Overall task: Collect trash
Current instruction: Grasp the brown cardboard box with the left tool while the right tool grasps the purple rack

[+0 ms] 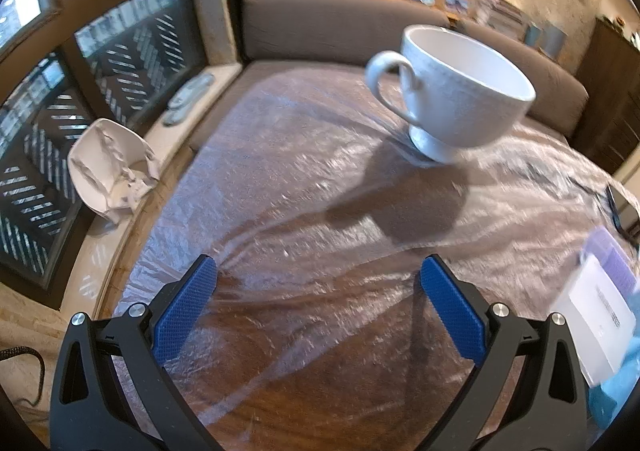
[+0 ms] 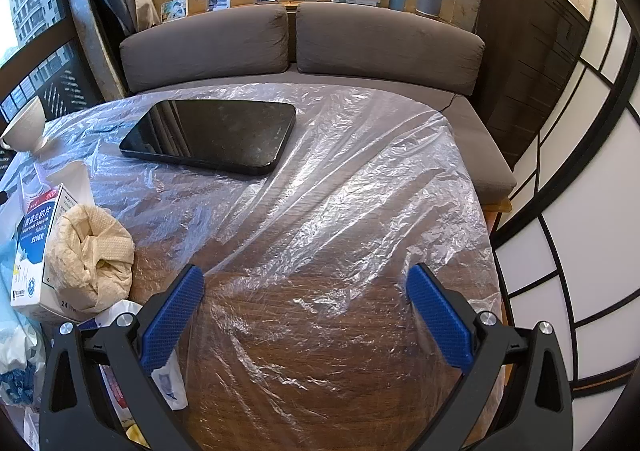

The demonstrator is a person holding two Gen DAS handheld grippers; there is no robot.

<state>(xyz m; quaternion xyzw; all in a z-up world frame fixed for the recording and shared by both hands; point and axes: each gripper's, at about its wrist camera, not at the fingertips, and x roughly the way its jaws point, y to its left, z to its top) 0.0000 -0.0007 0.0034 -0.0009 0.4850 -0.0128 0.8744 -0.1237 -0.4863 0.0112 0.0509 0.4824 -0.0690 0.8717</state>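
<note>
In the right wrist view a crumpled beige paper wad [image 2: 94,251] lies at the left on the plastic-covered wooden table [image 2: 340,331], leaning against a white and blue medicine box [image 2: 34,247]. More wrappers and blue scraps [image 2: 16,355] lie below it at the left edge. My right gripper [image 2: 306,311] hovers open over bare plastic, to the right of the pile. My left gripper [image 1: 318,307] is open above the table, nothing between its fingers. A white and purple box [image 1: 600,315] shows at the right edge of the left wrist view.
A white teacup [image 1: 456,91] stands on the table beyond the left gripper; the teacup [image 2: 26,127] also shows far left. A black tablet [image 2: 212,135] lies at the table's far side. A brown sofa [image 2: 360,39] runs behind. Crushed white container [image 1: 108,167] rests on the window sill.
</note>
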